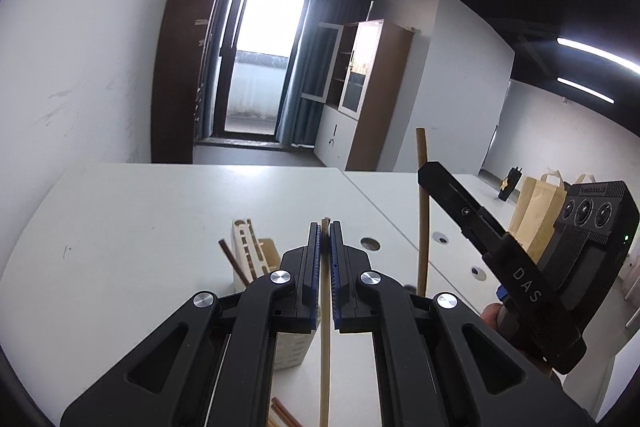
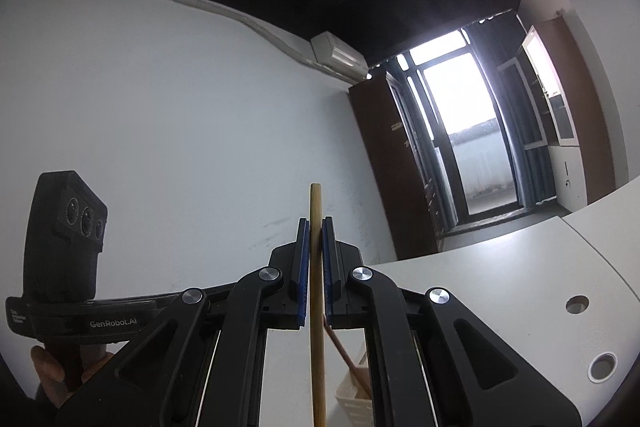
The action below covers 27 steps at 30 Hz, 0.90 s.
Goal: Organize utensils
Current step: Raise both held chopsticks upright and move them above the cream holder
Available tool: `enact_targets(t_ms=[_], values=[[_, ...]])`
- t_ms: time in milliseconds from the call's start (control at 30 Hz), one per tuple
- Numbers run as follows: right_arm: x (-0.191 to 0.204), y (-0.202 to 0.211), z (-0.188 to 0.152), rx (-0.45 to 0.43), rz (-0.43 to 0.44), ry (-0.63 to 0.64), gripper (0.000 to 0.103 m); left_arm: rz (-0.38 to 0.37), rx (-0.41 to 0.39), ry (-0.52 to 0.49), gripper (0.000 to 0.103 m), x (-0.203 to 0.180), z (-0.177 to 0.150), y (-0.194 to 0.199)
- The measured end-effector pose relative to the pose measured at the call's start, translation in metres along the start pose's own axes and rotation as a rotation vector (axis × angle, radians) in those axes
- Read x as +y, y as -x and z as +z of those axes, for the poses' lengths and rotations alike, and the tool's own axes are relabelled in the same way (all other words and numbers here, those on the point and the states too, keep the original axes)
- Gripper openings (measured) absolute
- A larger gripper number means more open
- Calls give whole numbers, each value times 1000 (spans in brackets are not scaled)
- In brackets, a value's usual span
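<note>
Black tool (image 1: 325, 239) arms, blue ribbed pads (image 2: 304, 267), silver screws (image 1: 280, 277)

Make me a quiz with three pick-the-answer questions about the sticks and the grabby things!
1. Where does the white utensil holder stand?
A. on the white table
B. on the floor
C. on a chair

2. What colour are the pads on the right gripper?
A. red
B. blue
C. green

3. What is the left gripper doing?
A. hanging wide open
B. holding a cup
C. shut on a chopstick

Answers: 1 A, the holder's base sits on the tabletop. 2 B, blue strips line both fingers. 3 C, the pale stick runs between the closed fingers.
</note>
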State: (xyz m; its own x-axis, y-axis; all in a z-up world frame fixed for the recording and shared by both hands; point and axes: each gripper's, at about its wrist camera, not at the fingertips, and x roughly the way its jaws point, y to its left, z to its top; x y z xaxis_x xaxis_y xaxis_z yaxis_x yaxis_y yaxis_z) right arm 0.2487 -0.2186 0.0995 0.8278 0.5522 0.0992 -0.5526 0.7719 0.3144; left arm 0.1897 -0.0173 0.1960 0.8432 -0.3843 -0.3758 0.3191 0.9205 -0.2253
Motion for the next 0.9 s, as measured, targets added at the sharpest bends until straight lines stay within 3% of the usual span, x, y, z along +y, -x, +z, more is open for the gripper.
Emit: enact_targets(t_ms=[467, 667, 900], values=[[-46, -56, -7, -176, -47, -4, 7, -42, -202, 64, 4, 26, 36, -76], [-57, -65, -26, -198, -45, 8, 7, 4, -233, 51, 4, 32, 22, -108], [-52, -68, -40, -171, -54, 91, 7, 33, -200, 4, 4, 37, 7, -131]])
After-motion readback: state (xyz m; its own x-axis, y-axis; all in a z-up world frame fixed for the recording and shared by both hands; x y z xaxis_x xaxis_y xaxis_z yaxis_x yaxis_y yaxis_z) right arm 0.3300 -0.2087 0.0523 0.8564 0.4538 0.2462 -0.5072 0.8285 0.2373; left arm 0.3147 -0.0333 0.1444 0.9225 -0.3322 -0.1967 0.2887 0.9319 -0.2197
